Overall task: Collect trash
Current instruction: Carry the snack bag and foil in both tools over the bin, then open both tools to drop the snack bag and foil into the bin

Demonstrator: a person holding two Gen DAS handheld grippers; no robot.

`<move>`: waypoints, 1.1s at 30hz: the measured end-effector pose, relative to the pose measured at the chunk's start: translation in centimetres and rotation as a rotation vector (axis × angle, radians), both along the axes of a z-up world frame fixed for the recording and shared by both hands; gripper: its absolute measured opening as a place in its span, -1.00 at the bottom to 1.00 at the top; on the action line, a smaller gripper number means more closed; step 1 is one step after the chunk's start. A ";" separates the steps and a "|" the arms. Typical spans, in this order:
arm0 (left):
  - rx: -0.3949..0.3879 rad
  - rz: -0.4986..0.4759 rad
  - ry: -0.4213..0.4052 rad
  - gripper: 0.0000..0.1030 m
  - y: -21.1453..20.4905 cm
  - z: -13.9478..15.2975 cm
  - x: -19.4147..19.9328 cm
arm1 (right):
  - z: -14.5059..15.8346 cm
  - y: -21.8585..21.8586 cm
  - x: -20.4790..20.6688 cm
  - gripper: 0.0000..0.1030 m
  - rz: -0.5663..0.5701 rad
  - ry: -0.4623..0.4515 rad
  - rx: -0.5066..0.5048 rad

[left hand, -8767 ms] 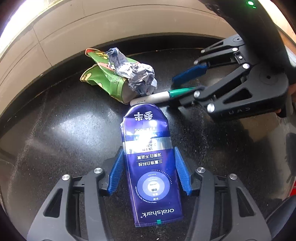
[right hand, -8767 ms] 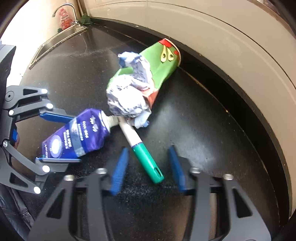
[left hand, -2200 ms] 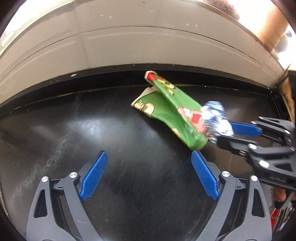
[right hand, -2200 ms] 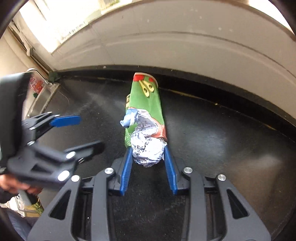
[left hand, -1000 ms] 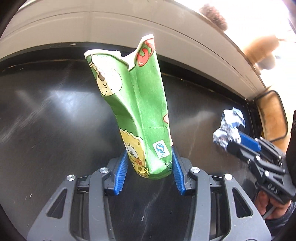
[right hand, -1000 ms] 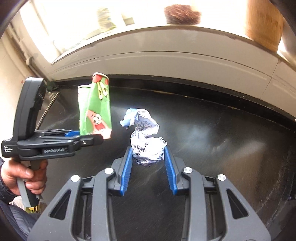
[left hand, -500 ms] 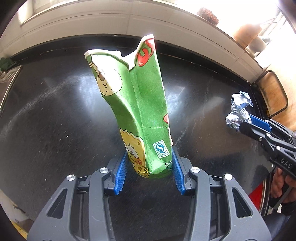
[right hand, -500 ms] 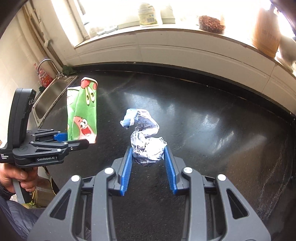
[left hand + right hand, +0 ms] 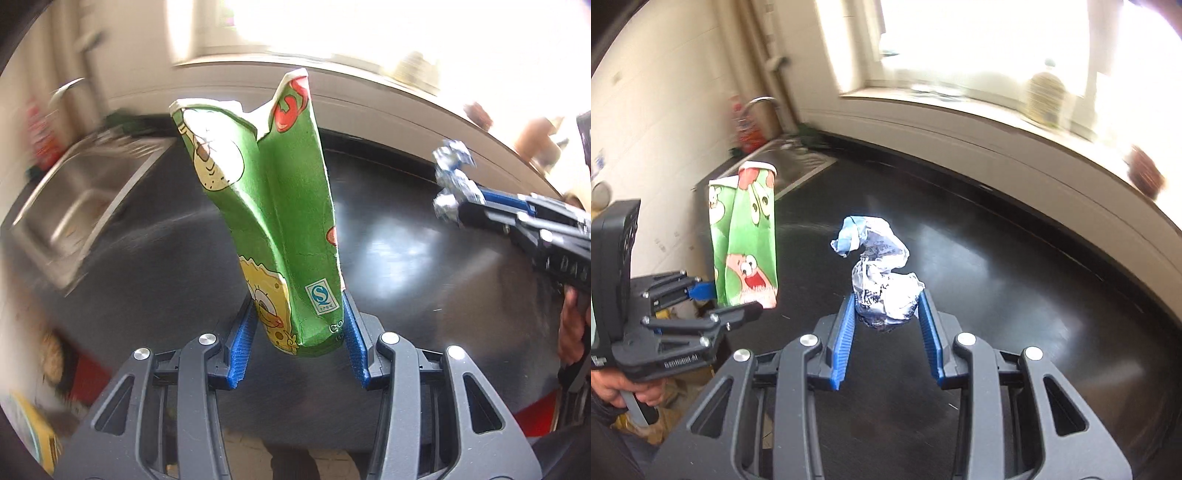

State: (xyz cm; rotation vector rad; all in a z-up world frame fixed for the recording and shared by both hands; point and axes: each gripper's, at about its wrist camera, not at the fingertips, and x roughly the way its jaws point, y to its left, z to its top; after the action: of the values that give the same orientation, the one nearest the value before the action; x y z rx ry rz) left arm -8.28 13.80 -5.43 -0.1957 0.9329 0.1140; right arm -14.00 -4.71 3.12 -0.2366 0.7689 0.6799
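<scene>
Fingers [image 9: 242, 341] of left gripper [image 9: 297, 341] clamp green cup [image 9: 273, 206]; right gripper [image 9: 886, 328] pinches foil wad [image 9: 882, 284].

A home kitchen. A stainless steel sink [image 9: 85, 195] is sunk into the black tabletop [image 9: 1015, 266] at the left of the frame, with a curved faucet [image 9: 759, 101] at upper left. Pale tiled walls [image 9: 657, 110] and a bright window sill [image 9: 960, 107] run along the top.
</scene>
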 end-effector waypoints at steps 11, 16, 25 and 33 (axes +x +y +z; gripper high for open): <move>0.072 0.470 0.130 -0.15 13.0 -5.8 -17.2 | -5.5 23.5 -8.0 -0.32 0.505 0.106 -0.067; -0.018 0.593 0.230 -0.15 15.6 -11.7 -23.1 | -11.9 31.2 -13.2 -0.32 0.652 0.210 -0.151; -0.160 0.626 0.309 -0.15 19.5 -22.0 -26.1 | -23.6 39.7 -16.1 -0.32 0.676 0.348 -0.312; -0.195 0.603 0.325 -0.03 21.7 -25.3 -25.1 | -26.6 42.4 -15.5 -0.11 0.668 0.341 -0.375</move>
State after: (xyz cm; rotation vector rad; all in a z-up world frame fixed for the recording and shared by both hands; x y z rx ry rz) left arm -33.35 35.52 -30.68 -0.6515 1.1851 0.6273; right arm -29.55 37.64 -23.50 -0.7543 1.1591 1.2239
